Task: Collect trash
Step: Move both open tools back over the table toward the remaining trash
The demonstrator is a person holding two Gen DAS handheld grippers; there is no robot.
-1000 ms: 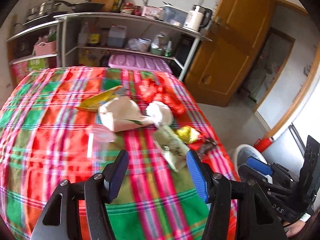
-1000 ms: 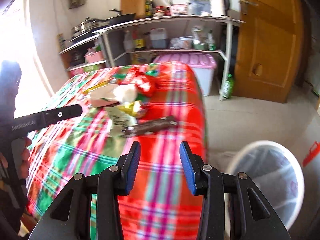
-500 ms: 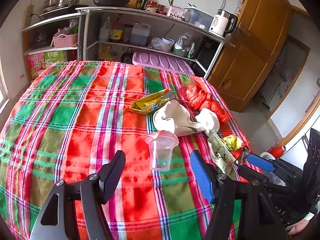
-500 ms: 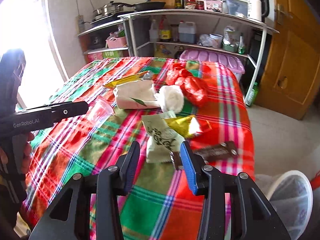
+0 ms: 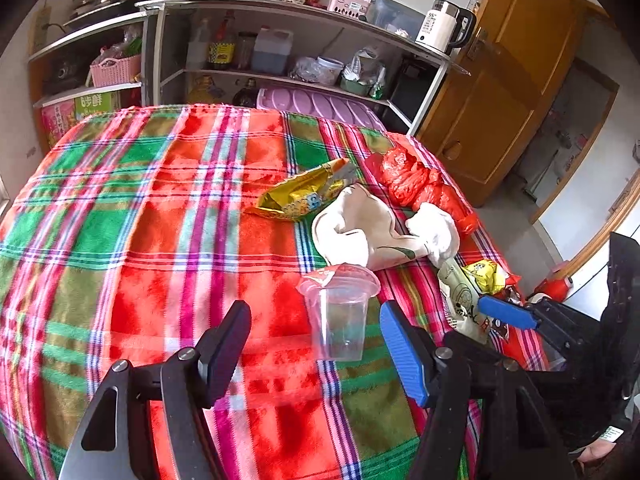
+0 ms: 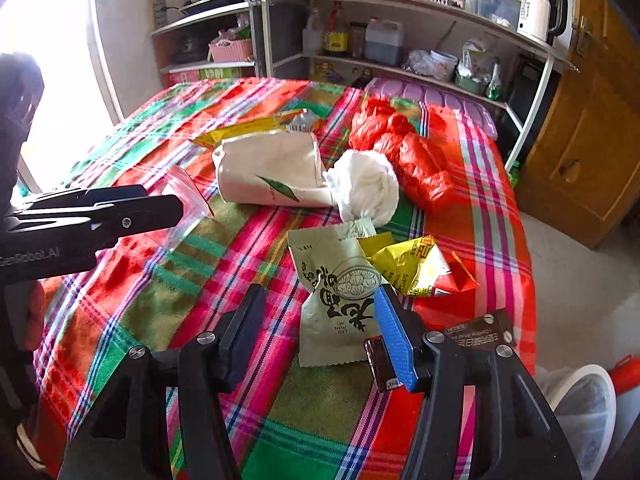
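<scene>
Trash lies on a plaid tablecloth (image 5: pixel 160 208). A clear plastic cup (image 5: pixel 340 312) stands just ahead of my open left gripper (image 5: pixel 316 344), between its fingers. Behind it lie a gold wrapper (image 5: pixel 300 196), a cream paper bag (image 5: pixel 356 232), a white wad (image 5: pixel 436 232) and a red plastic bag (image 5: pixel 416 184). My right gripper (image 6: pixel 320 328) is open over a pale green packet (image 6: pixel 336 300). A yellow wrapper (image 6: pixel 408 260) and a brown bar wrapper (image 6: pixel 472 336) lie beside its right finger. The cup (image 6: pixel 188 200) is partly hidden behind the left gripper in the right wrist view.
A white-lined trash bin (image 6: pixel 580 408) stands on the floor off the table's right corner. Metal shelves (image 5: pixel 280 40) with bottles, a kettle and pans stand behind the table. A wooden door (image 5: pixel 500 80) is at the right.
Both grippers moved closer to the table. The left gripper closed in on the clear cup. The right gripper advanced and opened wider over the green packet.
</scene>
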